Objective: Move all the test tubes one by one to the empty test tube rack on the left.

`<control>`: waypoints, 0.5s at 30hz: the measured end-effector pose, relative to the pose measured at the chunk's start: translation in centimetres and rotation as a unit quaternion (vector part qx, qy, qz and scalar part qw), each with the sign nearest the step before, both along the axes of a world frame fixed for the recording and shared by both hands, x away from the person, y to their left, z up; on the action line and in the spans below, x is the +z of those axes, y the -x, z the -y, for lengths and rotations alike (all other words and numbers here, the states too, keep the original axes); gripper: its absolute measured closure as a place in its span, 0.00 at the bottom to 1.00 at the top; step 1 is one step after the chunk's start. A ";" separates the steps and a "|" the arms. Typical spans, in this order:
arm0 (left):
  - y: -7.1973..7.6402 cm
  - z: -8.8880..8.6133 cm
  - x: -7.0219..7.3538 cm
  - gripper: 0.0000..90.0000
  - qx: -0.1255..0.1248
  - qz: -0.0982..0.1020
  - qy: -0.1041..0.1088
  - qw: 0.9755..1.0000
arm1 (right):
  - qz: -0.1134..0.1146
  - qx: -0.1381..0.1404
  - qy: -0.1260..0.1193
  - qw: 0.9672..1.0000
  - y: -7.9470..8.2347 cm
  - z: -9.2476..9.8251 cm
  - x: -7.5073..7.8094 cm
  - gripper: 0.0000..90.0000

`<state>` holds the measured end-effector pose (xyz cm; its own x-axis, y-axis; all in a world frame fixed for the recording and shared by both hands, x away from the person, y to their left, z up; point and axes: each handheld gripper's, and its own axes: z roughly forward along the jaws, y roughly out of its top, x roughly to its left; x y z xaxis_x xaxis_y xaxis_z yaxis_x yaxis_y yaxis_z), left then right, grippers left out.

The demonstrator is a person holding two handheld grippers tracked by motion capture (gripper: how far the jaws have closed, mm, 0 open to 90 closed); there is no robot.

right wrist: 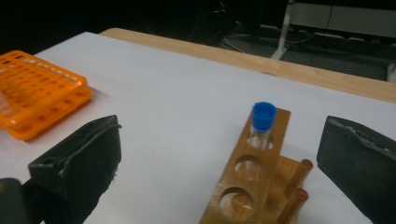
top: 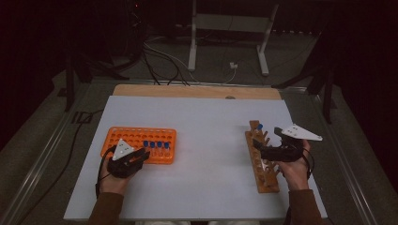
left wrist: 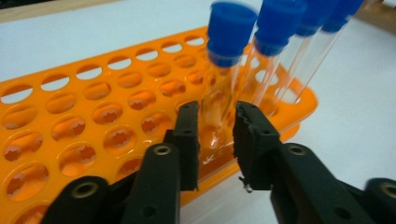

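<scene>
Nearest, L tongs (left wrist: 215, 140) low at the front edge of orange rack (left wrist: 93, 130), jaws straddling the glass of the first blue-capped tube (left wrist: 223, 84). Slight gaps at both pads, so prob. not clamped; narrow, astride the tube, grip slack. Tube tilted in its hole, likely because the hole is a loose fit. Three more capped tubes (left wrist: 299, 42) lined up behind it in the same row, also leaning. Approach from the rack's near side makes sense: end tube reachable w/o knocking its neighbours.

In high view, L tongs (top: 141, 157) at rack's (top: 136, 136) front edge, forearm in from below. Rack on left part of white bench (top: 202, 117).

R tongs (right wrist: 219, 163) wide apart, nothing between pads, hovering above near holes of wooden rack (right wrist: 247, 186). Prob. waiting to receive or steady. One blue-capped tube (right wrist: 261, 123) upright in far hole; nearer holes vacant. Pegs on the rack's side, presumably for drying.

Judgement: transfer orange → wooden underway, one tube across, four left.

Farther off: bench's wooden back edge, then cables and a metal stand (top: 230, 28) on a dark floor.
</scene>
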<state>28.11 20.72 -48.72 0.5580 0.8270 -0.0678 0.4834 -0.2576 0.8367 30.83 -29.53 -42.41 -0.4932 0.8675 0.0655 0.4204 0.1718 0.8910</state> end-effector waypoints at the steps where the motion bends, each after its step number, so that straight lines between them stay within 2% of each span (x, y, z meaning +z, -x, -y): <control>1: 0.1 -0.1 0.1 0.74 -0.002 0.000 0.009 1.000 | -0.003 -0.003 0.002 1.000 -0.1 0.1 0.0 0.02; 5: 0.7 -0.9 0.8 0.71 0.008 0.018 0.027 0.999 | -0.001 -0.006 0.011 1.000 -0.7 0.3 0.0 0.07; 9: 1.0 -1.9 1.5 0.60 0.021 0.033 0.047 0.998 | -0.011 -0.010 0.019 1.000 -1.7 0.6 -0.2 0.15; 11: 1.2 -2.3 1.7 0.48 0.033 0.040 0.051 0.997 | -0.018 -0.010 0.025 0.999 -2.2 0.6 -0.5 0.18; 15: 1.5 -2.7 2.1 0.26 0.056 0.051 0.052 0.996 | -0.035 -0.018 0.039 0.998 -3.2 0.6 -1.3 0.31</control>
<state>26.64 23.43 -46.59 0.4713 0.8759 -0.1033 0.4156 -0.1173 0.9019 34.00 -30.16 -43.66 -0.4590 0.8879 0.0295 0.4874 0.2239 0.8440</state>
